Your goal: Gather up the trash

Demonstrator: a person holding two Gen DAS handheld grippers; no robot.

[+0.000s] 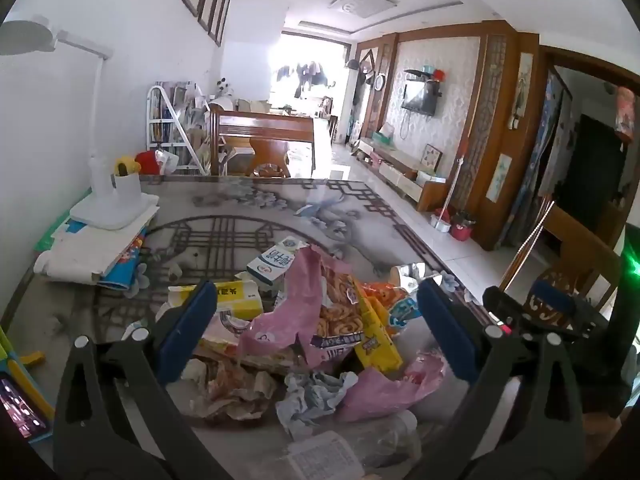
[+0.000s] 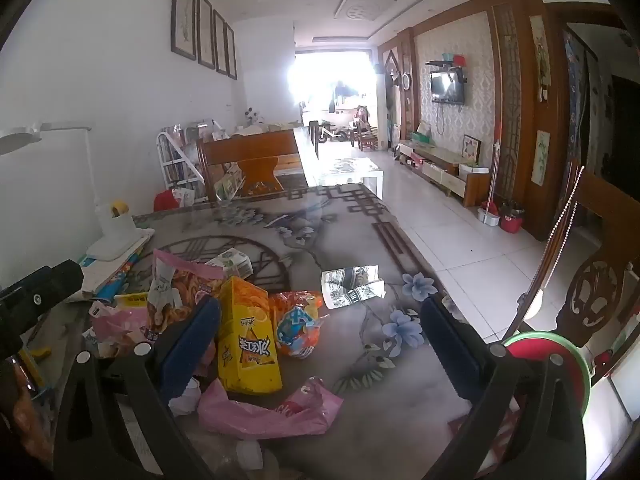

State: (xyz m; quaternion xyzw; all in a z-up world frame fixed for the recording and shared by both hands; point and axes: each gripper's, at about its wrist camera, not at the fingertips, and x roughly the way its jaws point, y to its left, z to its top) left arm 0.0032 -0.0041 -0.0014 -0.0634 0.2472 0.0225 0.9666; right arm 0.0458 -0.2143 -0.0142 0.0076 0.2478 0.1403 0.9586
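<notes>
- Your left gripper (image 1: 318, 320) has its jaws spread wide and holds nothing; the blue pads straddle the heap of litter without touching it.
- Your right gripper (image 2: 320, 336) is also wide open and empty, and it hangs just right of the heap.
- The trash lies at the near end of the patterned glass-topped table (image 1: 248, 208), in one loose pile.
- In the middle of the pile, a torn pink snack bag (image 1: 304, 304) leans against a yellow drink carton (image 2: 246, 344).
- An orange snack packet (image 2: 298, 326) sits just right of the carton.
- A blue-and-white milk carton (image 1: 274, 262) lies on the far side of the pile, with a yellow box (image 1: 236, 300) to its left.
- Crumpled tissues (image 1: 316, 400) and a pink plastic bag (image 2: 264, 412) lie nearest you.
- A white desk lamp (image 1: 112, 200) stands on stacked papers at the far left.
</notes>
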